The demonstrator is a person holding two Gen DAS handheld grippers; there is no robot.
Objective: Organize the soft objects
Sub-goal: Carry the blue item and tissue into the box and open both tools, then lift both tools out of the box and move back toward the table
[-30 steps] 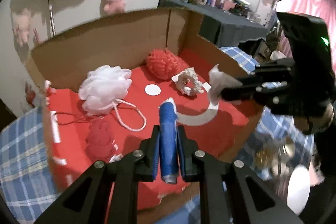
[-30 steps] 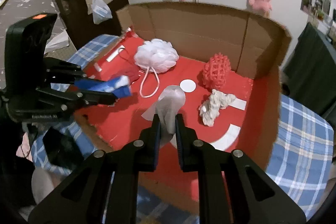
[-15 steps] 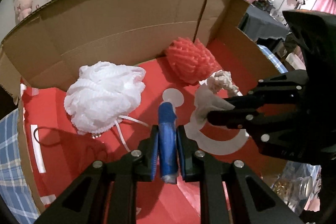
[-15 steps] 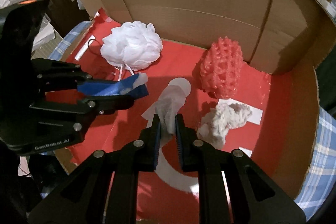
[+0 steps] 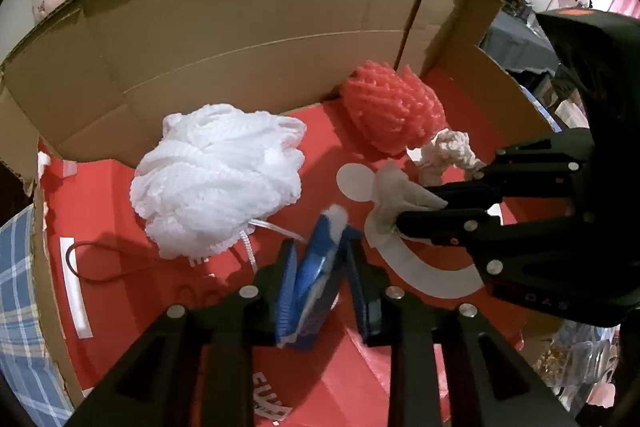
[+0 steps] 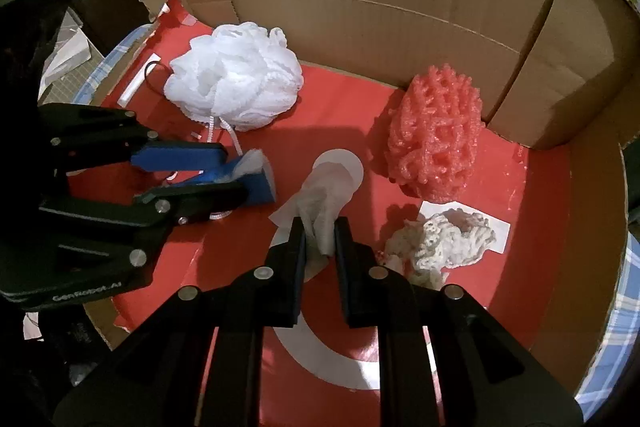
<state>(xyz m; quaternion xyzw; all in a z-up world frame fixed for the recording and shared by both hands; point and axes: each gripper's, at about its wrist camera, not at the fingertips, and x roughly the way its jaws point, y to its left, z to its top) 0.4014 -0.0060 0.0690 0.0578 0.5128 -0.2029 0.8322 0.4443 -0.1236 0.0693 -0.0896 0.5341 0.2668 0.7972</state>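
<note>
An open cardboard box (image 5: 240, 47) with a red floor holds a white bath pouf (image 5: 220, 179), a red mesh sponge (image 5: 392, 107) and a cream knitted piece (image 5: 448, 151). My left gripper (image 5: 320, 245) hangs low over the red floor. Its jaws are opening, and a blue sponge (image 5: 316, 275) with a white tip leans loose and tilted between them. Just to its right, my right gripper (image 6: 320, 227) is shut on a crumpled white cloth (image 6: 324, 191). In the right wrist view the left gripper (image 6: 236, 171) and the blue sponge (image 6: 260, 187) show at the left.
High cardboard walls (image 6: 360, 7) close the back and right of the box. A blue plaid cover (image 5: 16, 307) lies under it. A black cord (image 5: 76, 267) loops on the floor at the left. Cluttered shelves stand behind the box.
Both grippers moved forward and down into the box, close above its red floor. The left jaws have spread and the blue sponge now tilts between them. The right still grips the white cloth.
</note>
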